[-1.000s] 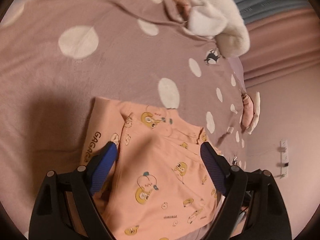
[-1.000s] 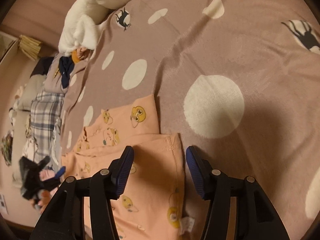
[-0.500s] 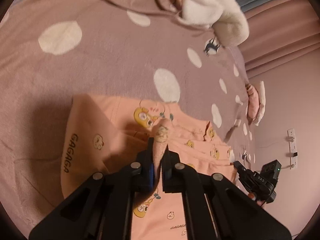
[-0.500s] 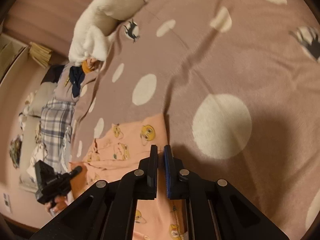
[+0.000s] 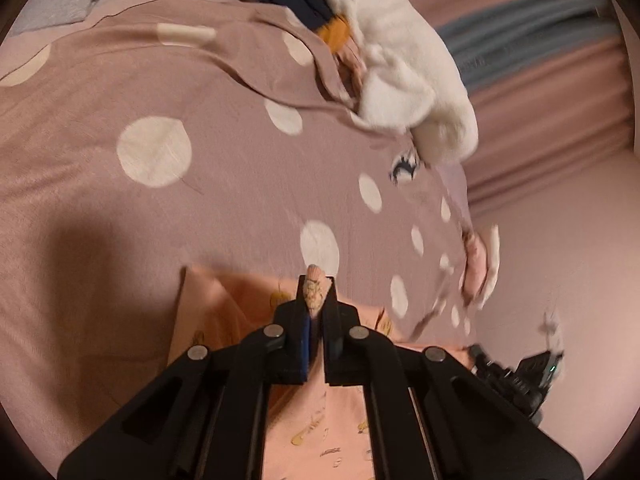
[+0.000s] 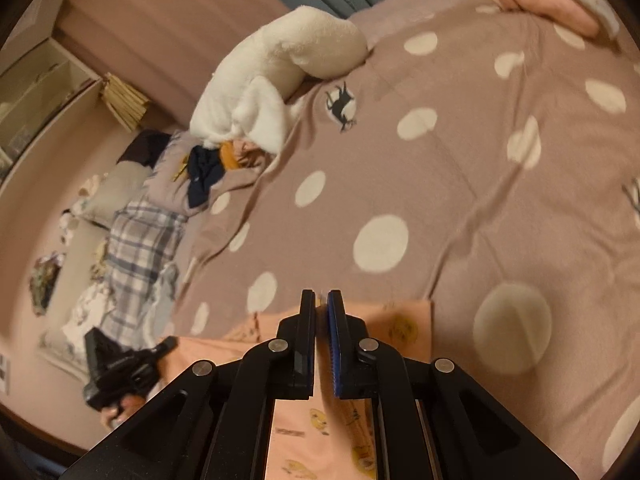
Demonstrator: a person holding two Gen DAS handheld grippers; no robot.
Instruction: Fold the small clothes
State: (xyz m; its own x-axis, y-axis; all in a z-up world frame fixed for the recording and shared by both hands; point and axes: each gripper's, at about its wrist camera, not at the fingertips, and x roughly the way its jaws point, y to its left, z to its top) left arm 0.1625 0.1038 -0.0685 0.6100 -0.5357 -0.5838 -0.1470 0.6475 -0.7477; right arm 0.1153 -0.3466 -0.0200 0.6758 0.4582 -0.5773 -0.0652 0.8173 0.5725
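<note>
The left gripper [image 5: 315, 300] is clamped on a pinched fold of the peach cartoon-print garment [image 5: 224, 304], which pokes out at 12 o'clock between its jaws. The right gripper [image 6: 321, 312] is closed on the same garment [image 6: 400, 326], its cloth spreading toward 6 o'clock beneath both. It lies on the polka-dot bedspread [image 5: 160, 184]; a white plush toy [image 6: 280, 68] sits at 11 o'clock.

Two claw-mounted fisheyes, low and close, facing forward, both sharing the dotted bedspread [image 5: 224, 200] [image 6: 460, 184]
</note>
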